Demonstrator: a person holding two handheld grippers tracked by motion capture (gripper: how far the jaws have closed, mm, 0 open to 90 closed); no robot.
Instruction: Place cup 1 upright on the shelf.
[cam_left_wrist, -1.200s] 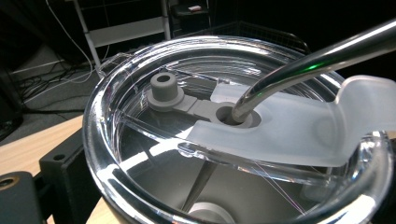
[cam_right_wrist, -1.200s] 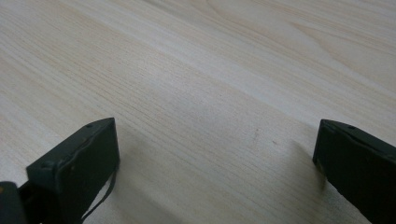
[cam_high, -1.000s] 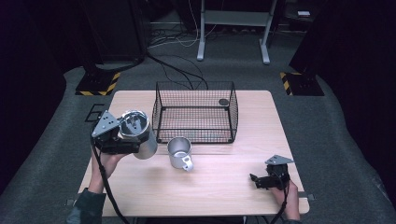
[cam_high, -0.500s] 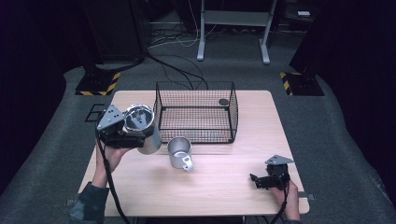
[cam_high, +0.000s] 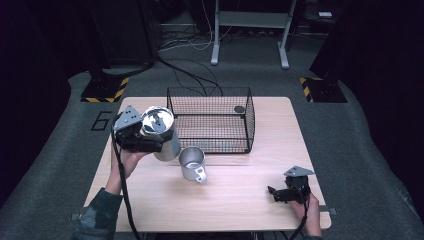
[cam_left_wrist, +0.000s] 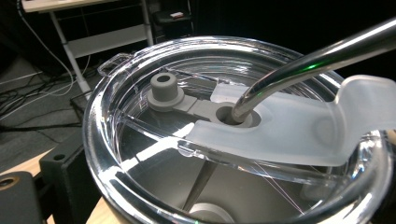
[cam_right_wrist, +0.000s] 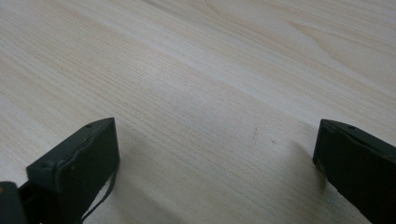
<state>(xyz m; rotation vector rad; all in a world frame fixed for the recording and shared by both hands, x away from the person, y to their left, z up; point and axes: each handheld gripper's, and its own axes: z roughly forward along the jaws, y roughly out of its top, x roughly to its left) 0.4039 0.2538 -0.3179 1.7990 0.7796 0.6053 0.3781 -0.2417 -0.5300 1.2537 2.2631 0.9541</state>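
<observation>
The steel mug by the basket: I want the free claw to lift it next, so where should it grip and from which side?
Probably best across the rim of the steel mug, coming from above. It stands upright with its mouth open upward, and the handle points toward the person. The right claw rests open on the table, free to reach.

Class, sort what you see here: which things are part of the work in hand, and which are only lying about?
In the work:
left gripper
steel tumbler, held by it, with clear lid and metal straw

Lying about:
steel mug
wire basket, with a small dark disc inside
right gripper, open on the table
</observation>
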